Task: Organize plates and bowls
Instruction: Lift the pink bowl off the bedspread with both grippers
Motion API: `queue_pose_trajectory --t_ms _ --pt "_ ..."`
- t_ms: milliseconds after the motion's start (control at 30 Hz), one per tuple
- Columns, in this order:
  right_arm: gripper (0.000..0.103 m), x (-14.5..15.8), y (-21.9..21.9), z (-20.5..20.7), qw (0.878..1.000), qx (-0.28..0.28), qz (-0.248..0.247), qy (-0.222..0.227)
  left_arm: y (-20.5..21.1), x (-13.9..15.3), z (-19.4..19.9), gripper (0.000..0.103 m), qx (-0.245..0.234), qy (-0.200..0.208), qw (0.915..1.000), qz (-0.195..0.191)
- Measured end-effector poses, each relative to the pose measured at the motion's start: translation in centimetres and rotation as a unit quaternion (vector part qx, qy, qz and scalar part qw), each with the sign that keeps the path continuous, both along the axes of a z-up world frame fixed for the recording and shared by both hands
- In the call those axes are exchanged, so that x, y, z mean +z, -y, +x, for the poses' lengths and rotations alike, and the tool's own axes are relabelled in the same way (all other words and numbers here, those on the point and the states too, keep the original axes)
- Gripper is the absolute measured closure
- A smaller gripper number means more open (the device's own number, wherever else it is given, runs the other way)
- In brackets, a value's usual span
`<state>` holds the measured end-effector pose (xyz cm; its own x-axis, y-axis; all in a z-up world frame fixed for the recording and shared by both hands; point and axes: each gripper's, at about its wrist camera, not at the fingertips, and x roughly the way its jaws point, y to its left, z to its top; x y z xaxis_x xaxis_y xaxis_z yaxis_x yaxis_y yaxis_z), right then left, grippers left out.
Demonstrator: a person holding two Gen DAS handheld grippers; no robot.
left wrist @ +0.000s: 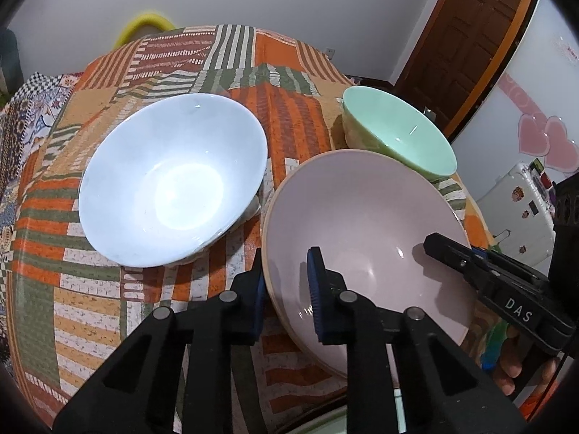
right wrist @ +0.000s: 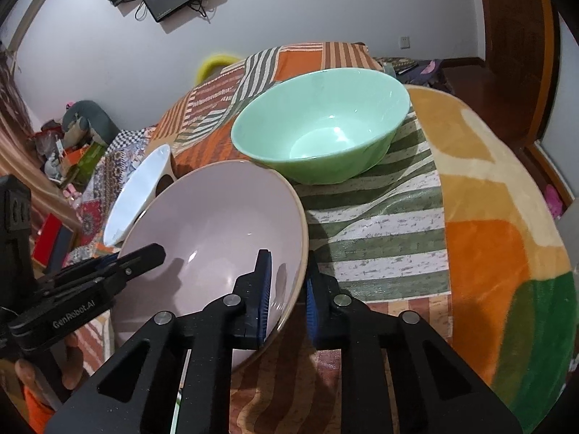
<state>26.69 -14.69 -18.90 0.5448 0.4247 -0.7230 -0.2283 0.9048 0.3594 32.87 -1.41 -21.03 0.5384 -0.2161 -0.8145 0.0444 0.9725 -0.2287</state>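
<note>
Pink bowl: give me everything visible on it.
The pink bowl is wide, glossy, ceramic-looking, pale pink inside with a tan rim, and empty. It sits tilted above the patterned tablecloth, between the white and green bowls. The left gripper straddles its left rim; the right gripper straddles the opposite rim.

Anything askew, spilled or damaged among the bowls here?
Only the pink bowl: it is tilted, both grippers straddling opposite rims (left, right). White bowl and green bowl sit upright, unspilled.

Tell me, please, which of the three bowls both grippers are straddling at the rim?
The pink bowl. The left gripper and right gripper each have a finger either side of its rim; the white bowl and green bowl sit untouched.
</note>
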Motion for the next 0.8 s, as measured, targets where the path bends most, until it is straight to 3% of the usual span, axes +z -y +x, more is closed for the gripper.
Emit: queue_pose_trajectory --t_ms 400,800 --pt "0.088 1.4 0.6 -1.1 1.000 -0.001 0.009 0.000 0.4 1.8 -2.5 0.084 -0.009 0.007 0.9999 0.000" --pt "0.088 4.3 0.2 -3.6 0.999 0.003 0.008 0.031 0.3 6.2 -7.0 0.083 -0.014 0.044 0.9990 0.004"
